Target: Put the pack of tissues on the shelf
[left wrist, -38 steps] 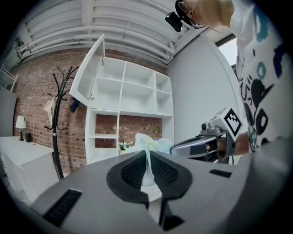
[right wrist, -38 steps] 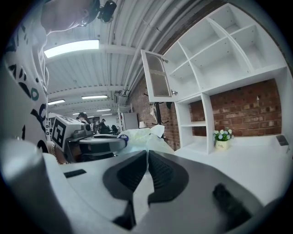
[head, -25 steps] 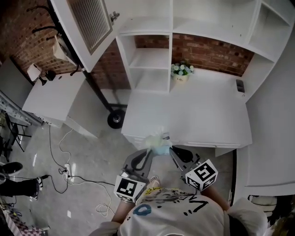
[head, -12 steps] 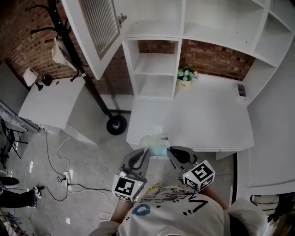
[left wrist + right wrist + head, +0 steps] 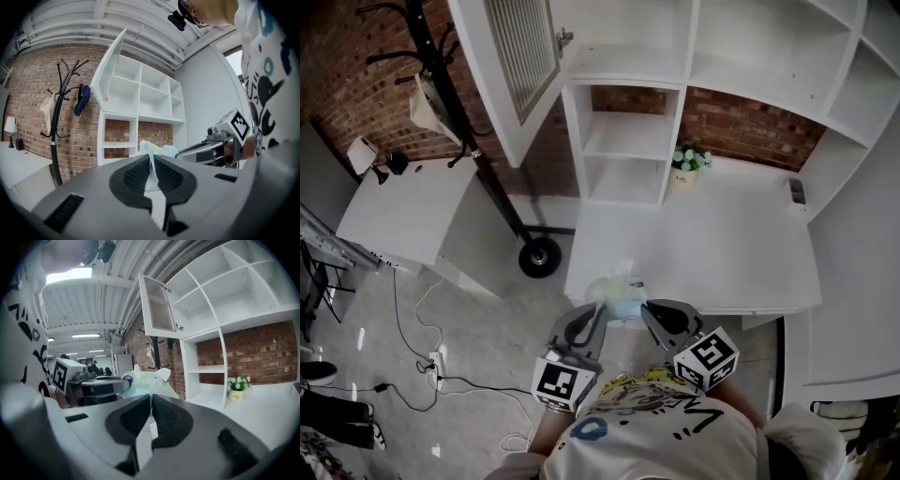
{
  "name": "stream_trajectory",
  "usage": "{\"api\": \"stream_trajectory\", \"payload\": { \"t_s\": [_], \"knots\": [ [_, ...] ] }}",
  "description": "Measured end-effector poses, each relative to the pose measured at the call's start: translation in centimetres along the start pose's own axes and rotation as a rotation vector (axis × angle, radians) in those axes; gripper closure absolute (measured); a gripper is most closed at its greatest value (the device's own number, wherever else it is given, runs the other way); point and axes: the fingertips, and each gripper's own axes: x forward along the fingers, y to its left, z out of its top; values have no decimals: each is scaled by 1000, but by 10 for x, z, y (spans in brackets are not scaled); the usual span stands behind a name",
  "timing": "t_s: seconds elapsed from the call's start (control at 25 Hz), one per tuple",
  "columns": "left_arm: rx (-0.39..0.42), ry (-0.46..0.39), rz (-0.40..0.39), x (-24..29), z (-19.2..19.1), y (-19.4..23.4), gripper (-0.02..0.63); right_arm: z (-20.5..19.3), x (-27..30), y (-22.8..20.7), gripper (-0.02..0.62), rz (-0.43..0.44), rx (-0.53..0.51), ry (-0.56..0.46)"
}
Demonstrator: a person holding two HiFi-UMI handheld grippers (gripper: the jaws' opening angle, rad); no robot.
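Your left gripper (image 5: 600, 309) and right gripper (image 5: 646, 308) both clench their fingers on the one pack of tissues (image 5: 617, 292) at the counter's (image 5: 727, 248) 6 o'clock edge. One pot (image 5: 684, 176) at 12 o'clock holds flowers (image 5: 691, 157).

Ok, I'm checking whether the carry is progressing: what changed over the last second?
Hardly anything. The desk and shelf have slid slightly right and down in the head view, so the person shifted a little. The left gripper and right gripper stay shut on the pack of tissues, held between them at the desk's front edge; nothing was let go.
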Motion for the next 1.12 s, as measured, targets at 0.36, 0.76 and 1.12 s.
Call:
{"api": "stream_trajectory", "payload": {
  "t_s": [0.36, 0.76, 1.12],
  "knots": [
    [-21, 48, -3, 11, -17, 5, 580, -13, 11, -8, 565, 20, 42, 32],
    [-12, 81, 10, 43, -19, 29, 580, -12, 38, -41, 565, 42, 60, 32],
    [-9, 50, 11, 87, -3, 45, 580, 12, 57, -82, 565, 47, 42, 12]
  ]
}}
